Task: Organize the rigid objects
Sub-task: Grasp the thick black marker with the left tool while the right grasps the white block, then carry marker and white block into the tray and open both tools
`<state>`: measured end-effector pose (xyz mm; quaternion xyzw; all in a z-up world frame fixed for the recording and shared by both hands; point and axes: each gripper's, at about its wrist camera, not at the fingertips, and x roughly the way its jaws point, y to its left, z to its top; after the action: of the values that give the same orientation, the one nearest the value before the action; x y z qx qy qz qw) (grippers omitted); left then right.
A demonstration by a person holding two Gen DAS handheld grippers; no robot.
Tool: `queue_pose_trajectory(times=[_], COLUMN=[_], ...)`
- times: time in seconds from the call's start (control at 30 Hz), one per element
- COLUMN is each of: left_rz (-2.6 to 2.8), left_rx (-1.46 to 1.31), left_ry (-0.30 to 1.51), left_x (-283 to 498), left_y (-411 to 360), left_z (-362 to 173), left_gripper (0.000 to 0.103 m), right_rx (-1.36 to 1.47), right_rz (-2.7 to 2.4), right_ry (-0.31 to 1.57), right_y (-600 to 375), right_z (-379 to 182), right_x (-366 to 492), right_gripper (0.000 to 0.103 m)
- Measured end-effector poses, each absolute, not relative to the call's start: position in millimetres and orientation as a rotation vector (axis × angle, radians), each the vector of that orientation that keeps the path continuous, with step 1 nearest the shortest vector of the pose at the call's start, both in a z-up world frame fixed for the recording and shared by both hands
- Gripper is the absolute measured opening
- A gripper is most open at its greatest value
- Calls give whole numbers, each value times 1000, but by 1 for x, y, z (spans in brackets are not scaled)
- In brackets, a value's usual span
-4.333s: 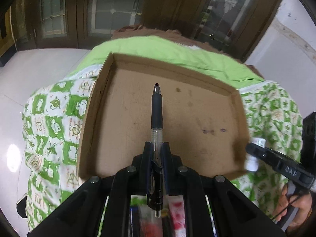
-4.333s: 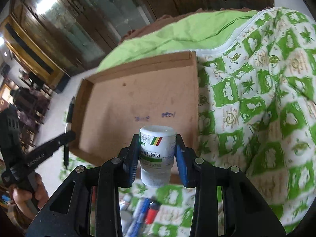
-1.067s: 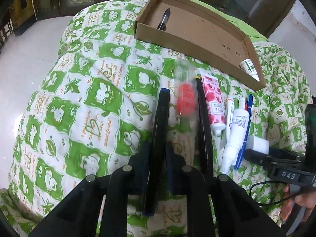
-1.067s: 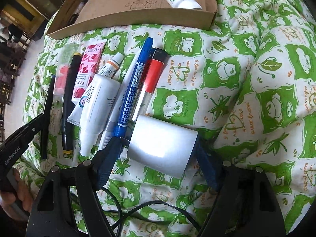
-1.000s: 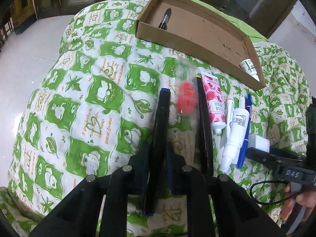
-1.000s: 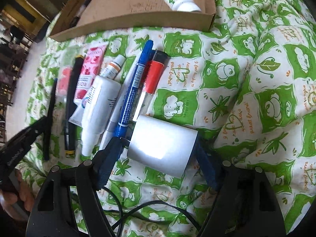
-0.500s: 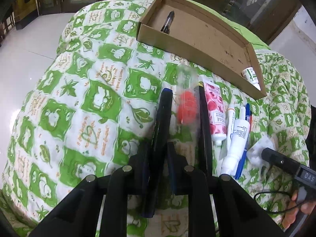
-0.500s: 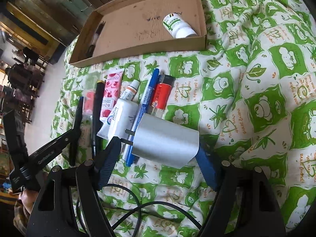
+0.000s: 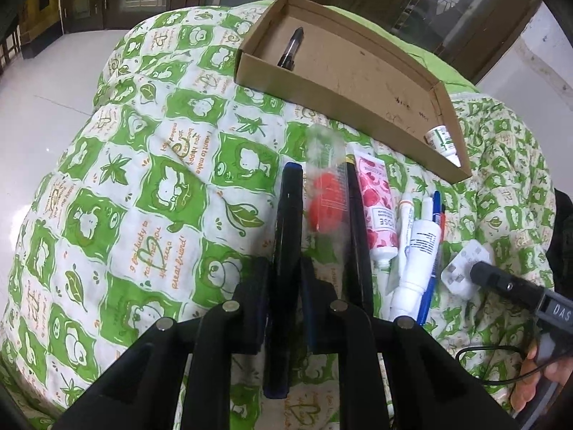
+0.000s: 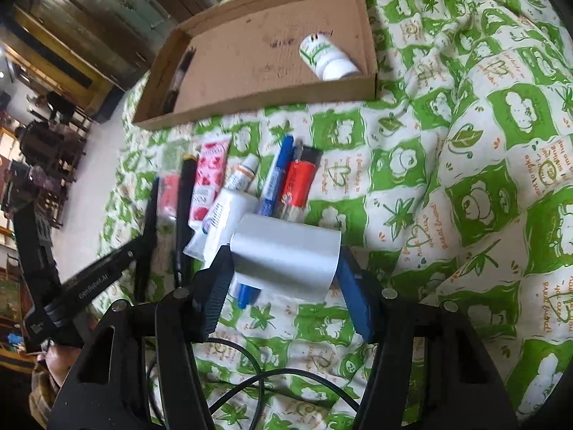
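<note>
Soft daylight, floor glare at left, fisheye-bent dark corners, slight motion blur

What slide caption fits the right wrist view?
Right claw grips a white plug above the quilt; cardboard tray holds a bottle.

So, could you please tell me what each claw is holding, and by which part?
Left claw: slim black pen, mid-barrel. Right claw: white plug adapter, by its two sides.

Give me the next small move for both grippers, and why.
Probably lift and carry both loads toward the cardboard box. The right gripper is clamped on the white plug adapter, and the left gripper is shut on a dark pen. The box already holds a pen and a pill bottle, with bare floor between.
</note>
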<state>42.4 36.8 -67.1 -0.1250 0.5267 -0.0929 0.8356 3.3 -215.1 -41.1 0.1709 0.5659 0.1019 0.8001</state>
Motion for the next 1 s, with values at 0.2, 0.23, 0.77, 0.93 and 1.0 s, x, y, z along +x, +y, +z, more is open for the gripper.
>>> queue_pose_trajectory(times=[0.2,0.23,0.77,0.93,1.0], left_rz=[-214,-216,-245,-250,-258], left_rx=[-292,-297,-347,-365,-372], left_ry=[1092,1088,1045,1032,1021], left_x=[39,38,31,30,28], left_y=[41,42,48,51,51], left_z=[-63,-62,-53,-50,-47], left_gripper=[15,15,14,14,14], right_rx=[388,393,477,485,493], right_rz=[236,235,246,246,250], right_ry=[1172,1169,1120,1118,1114], right_y=[-218,-219,-238,-237,-238], right_z=[-33,-33,-24,-24,-21], right_x=[1,1,-2,-2,-2], right_gripper=[58,58,58,58,58])
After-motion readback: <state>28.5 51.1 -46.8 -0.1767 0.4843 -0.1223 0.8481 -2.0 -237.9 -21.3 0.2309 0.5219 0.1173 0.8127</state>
